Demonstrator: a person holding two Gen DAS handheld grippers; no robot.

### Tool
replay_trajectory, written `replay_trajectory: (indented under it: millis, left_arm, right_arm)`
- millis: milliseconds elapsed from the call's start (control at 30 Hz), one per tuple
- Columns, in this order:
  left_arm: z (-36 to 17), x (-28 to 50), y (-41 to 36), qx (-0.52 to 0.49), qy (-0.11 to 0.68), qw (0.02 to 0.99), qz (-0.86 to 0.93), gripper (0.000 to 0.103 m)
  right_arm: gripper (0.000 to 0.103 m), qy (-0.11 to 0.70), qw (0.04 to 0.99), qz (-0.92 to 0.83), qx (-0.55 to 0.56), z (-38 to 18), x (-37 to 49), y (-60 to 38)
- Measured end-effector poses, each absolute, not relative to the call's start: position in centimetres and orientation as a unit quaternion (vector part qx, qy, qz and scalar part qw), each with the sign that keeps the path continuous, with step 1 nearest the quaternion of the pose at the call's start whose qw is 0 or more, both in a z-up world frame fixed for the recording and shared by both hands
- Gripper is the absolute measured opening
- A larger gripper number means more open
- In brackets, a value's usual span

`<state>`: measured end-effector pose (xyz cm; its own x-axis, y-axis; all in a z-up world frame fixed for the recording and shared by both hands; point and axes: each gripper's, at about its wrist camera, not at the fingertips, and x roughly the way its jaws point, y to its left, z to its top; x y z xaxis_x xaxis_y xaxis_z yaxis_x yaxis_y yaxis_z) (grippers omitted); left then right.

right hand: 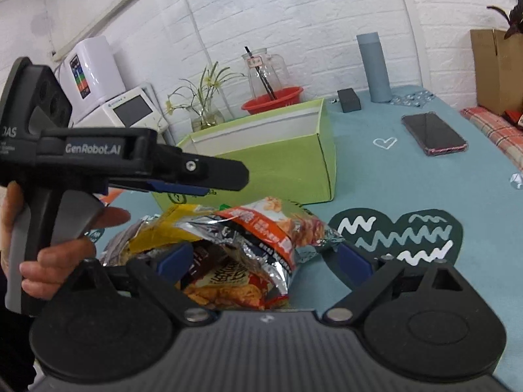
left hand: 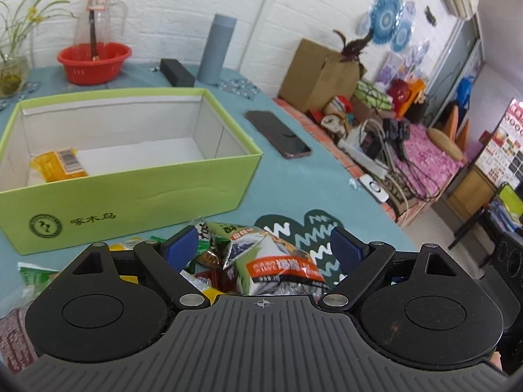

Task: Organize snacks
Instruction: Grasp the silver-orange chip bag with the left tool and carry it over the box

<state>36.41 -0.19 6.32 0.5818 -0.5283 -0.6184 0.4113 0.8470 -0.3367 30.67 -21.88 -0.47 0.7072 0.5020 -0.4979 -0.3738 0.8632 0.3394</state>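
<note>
Left wrist view. Left gripper (left hand: 264, 243) has its fingers (left hand: 179, 245) spread wide, gripping nothing. A green-and-orange packet (left hand: 278, 263) lies on the heap of snacks (left hand: 209, 261) between them; neither pad touches it. The green box (left hand: 130, 196) stands just beyond the heap on the worktop (left hand: 327, 189), with one yellow packet (left hand: 60, 165) in its near-left corner and the rest of its floor bare. A phone (left hand: 278, 134) lies to the right of the box, apart from it.

Risk, as judged: the packets overlap loosely, so closing here could pinch only a crinkled edge, which may slip out, or drag a neighbour along. The box's near wall stands between the heap and the box floor; a low carry could knock it.

Right wrist view. Right gripper (right hand: 265, 256) is also open and empty. Its fingers (right hand: 175, 256) straddle an orange foil packet (right hand: 278, 225) and a chip packet (right hand: 228, 289) below it. The left gripper (right hand: 193, 176), held in a hand (right hand: 59, 254), hovers just above the same heap, box (right hand: 261, 163) behind it.

Risk, as judged: both tools crowd one heap, so they could collide or pull on the same packet.
</note>
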Motion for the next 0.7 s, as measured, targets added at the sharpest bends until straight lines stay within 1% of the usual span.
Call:
replay_trajectory:
  millis: [67, 100, 133, 167, 200, 233, 300, 467, 500, 567, 700]
  left_arm:
    - [5.3, 37.6, -0.9, -0.07, 0.394, 0.877, -0.267, 0.077]
    - [4.7, 38.0, -1.1, -0.069, 0.403, 0.874, -0.261, 0.075]
    - [4.1, 38.3, -1.2, -0.068, 0.41, 0.871, -0.261, 0.067]
    - [3.4, 38.5, -1.3, -0.067, 0.42, 0.865, -0.268, 0.06]
    - [2.9, 38.6, -1.2, -0.081, 0.428, 0.853, -0.286, 0.041]
    - [2.7, 38.6, -1.0, -0.096, 0.43, 0.848, -0.295, 0.033]
    - [3.4, 37.6, -0.9, -0.092, 0.412, 0.856, -0.299, 0.031]
    - [7.4, 35.3, -0.5, -0.079, 0.346, 0.878, -0.321, 0.032]
    - [8.3, 35.4, -0.3, -0.078, 0.334, 0.883, -0.319, 0.032]
    - [9.7, 36.4, 0.2, -0.07, 0.314, 0.893, -0.314, 0.033]
    - [12.0, 41.3, 1.7, -0.075, 0.301, 0.909, -0.278, 0.033]
  right_arm:
    - [0.093, 0.316, 0.91, 0.244, 0.114, -1.4, 32.1, -21.2]
    - [0.093, 0.324, 0.905, 0.248, 0.119, -1.9, 32.7, -20.9]
    - [0.093, 0.332, 0.9, 0.254, 0.126, -2.4, 33.3, -20.7]
    - [0.089, 0.341, 0.893, 0.261, 0.135, -2.8, 33.8, -20.6]
    - [0.07, 0.347, 0.887, 0.269, 0.142, -3.1, 34.2, -20.5]
    - [0.066, 0.346, 0.887, 0.271, 0.142, -3.1, 34.1, -20.5]
    - [0.063, 0.322, 0.901, 0.269, 0.11, -2.0, 32.8, -20.1]
    - [0.064, 0.246, 0.934, 0.255, 0.032, 2.1, 30.5, -18.8]
    - [0.066, 0.237, 0.935, 0.26, 0.027, 2.8, 31.0, -18.6]
    - [0.066, 0.224, 0.937, 0.266, 0.01, 4.3, 32.8, -17.9]
    - [0.067, 0.217, 0.935, 0.28, -0.026, 6.6, 38.8, -15.3]
